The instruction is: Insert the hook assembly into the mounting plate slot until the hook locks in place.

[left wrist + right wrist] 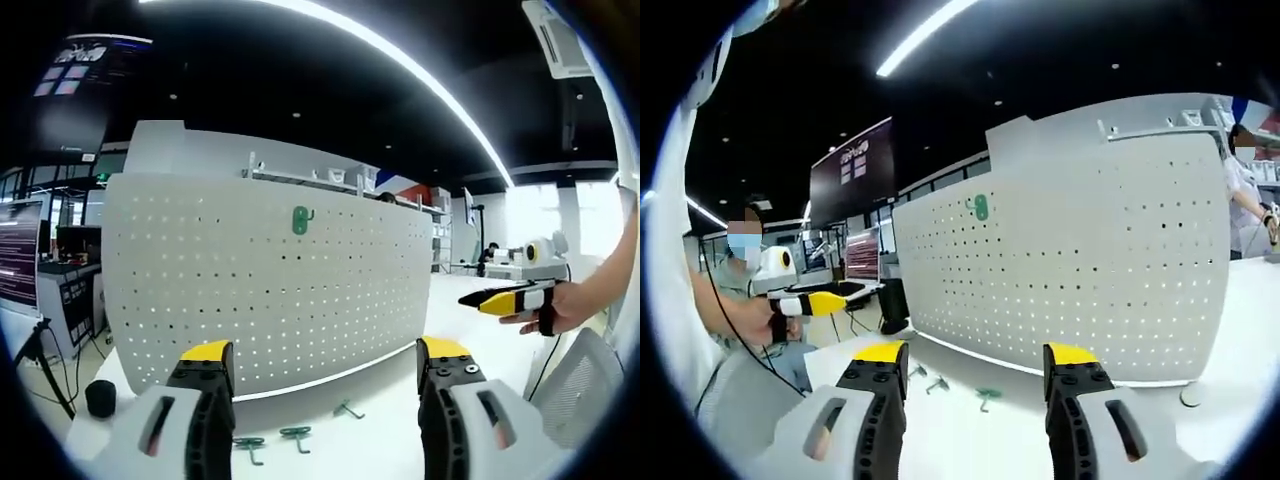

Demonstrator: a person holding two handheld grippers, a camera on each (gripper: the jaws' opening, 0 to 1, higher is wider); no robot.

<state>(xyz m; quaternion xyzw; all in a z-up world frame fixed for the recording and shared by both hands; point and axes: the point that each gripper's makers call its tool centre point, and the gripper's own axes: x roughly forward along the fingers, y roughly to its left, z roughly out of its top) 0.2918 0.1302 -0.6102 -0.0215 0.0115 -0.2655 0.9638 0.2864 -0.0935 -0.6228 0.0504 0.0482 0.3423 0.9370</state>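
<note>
A white pegboard mounting plate (270, 280) stands upright on the white table, and one green hook (301, 219) hangs on its upper middle. Three loose hooks lie at its foot: two green ones (249, 445) (296, 435) and a grey one (349, 409). My left gripper (325, 385) is open and empty, above the table in front of the plate. The right gripper (505, 298) comes in from the right, held by a hand. In the right gripper view the plate (1080, 270) carries the green hook (980, 207); loose hooks (986, 397) lie on the table. My right gripper (975, 385) is open and empty.
A black round object (100, 397) sits on the table at the plate's left end. A person in a mask (745, 270) sits at the left with the other gripper (805, 303). Another person (1245, 190) stands behind the plate's right edge. Screens and desks fill the background.
</note>
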